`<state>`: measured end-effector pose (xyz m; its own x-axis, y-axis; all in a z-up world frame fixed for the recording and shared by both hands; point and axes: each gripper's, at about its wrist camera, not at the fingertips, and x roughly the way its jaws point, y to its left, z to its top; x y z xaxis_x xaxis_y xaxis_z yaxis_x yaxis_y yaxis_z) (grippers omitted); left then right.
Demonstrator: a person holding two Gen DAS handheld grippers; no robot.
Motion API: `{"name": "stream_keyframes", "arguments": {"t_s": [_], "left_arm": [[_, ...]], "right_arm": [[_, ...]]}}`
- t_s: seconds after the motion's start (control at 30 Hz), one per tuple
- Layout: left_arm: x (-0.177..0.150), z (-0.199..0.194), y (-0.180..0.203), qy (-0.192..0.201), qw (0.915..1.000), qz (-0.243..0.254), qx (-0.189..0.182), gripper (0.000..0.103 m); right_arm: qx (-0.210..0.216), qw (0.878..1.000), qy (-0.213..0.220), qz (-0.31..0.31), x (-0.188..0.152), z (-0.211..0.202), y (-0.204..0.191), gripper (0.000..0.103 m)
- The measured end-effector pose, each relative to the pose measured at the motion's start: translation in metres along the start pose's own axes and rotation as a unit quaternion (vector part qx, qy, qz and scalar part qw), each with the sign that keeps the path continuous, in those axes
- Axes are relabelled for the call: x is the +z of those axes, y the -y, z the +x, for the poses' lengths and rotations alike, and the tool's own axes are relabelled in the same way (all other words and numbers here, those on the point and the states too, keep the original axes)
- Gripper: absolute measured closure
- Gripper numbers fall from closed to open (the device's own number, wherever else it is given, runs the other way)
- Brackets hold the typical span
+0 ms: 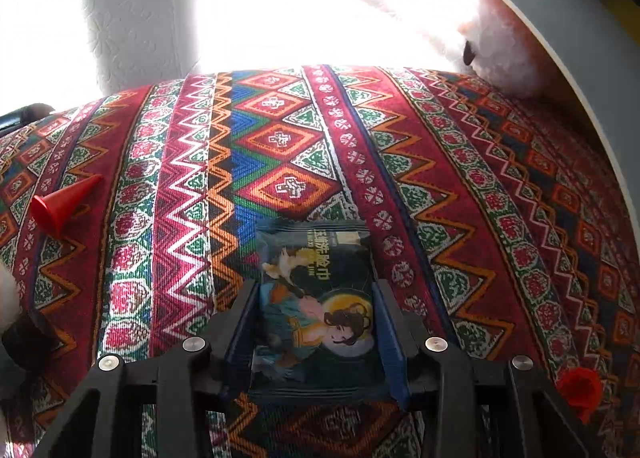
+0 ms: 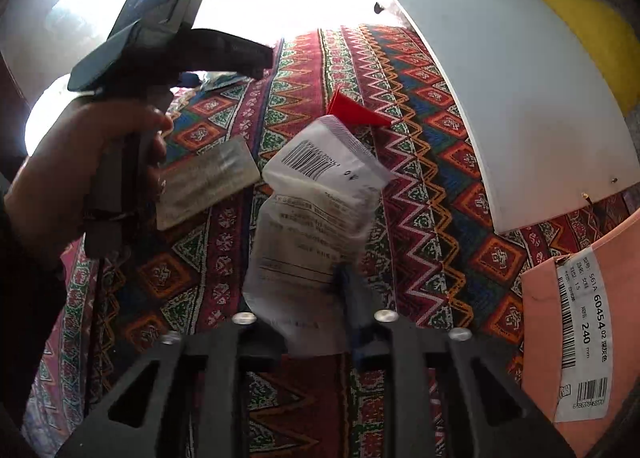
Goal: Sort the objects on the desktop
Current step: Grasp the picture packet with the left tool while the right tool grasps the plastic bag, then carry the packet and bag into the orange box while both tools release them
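Observation:
A dark snack packet (image 1: 316, 254) printed with a painted woman lies flat on the patterned cloth (image 1: 180, 218). My left gripper (image 1: 316, 290) straddles it, both blue pads against its long edges. In the right wrist view, my right gripper (image 2: 304, 294) is shut on the lower end of a white sachet (image 2: 320, 186) with a barcode, which stands tilted above the cloth. To the left of it, a person's hand (image 2: 80, 178) holds the handle of the left gripper.
Left wrist view: a red cone (image 1: 64, 202) at left, a red cap (image 1: 580, 390) at lower right, a white plush (image 1: 500, 54) by a white board (image 1: 580, 70). Right wrist view: a silvery packet (image 2: 204, 182), a red cone (image 2: 352, 110), a white board (image 2: 500, 98), a pink labelled box (image 2: 540, 298).

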<state>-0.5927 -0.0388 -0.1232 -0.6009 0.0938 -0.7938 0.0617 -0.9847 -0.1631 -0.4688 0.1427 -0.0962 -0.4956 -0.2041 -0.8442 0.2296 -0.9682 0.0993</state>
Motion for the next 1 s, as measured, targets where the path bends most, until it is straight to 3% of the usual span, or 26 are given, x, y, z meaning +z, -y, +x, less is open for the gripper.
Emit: {"name": "stream_keyframes", "arguments": {"t_s": [0.23,0.43,0.63,0.73,0.87,1.0], "left_arm": [[-0.075,-0.117,-0.015,0.041,0.9949,-0.024,-0.089,0.057],[-0.141,-0.231,-0.028,0.093,0.9880,-0.041,-0.116,0.057],[-0.176,-0.303,-0.041,0.123,0.9850,-0.030,-0.117,0.057],[-0.180,-0.324,-0.028,0.128,0.9827,-0.019,-0.133,0.057],[-0.177,-0.346,0.021,0.140,0.9775,0.023,-0.156,0.056],[-0.170,-0.361,0.088,0.142,0.9691,0.076,-0.187,0.056]], "right_arm": [[0.035,0.998,0.025,0.040,-0.010,-0.022,0.016,0.096],[0.094,0.990,0.055,0.089,-0.018,-0.071,0.013,0.097],[0.123,0.981,0.126,0.082,-0.030,-0.147,-0.001,0.097],[0.129,0.975,0.162,0.080,-0.037,-0.185,-0.010,0.097],[0.123,0.963,0.224,0.083,-0.052,-0.246,-0.008,0.097],[0.074,0.948,0.294,0.095,-0.073,-0.310,0.013,0.097]]}}
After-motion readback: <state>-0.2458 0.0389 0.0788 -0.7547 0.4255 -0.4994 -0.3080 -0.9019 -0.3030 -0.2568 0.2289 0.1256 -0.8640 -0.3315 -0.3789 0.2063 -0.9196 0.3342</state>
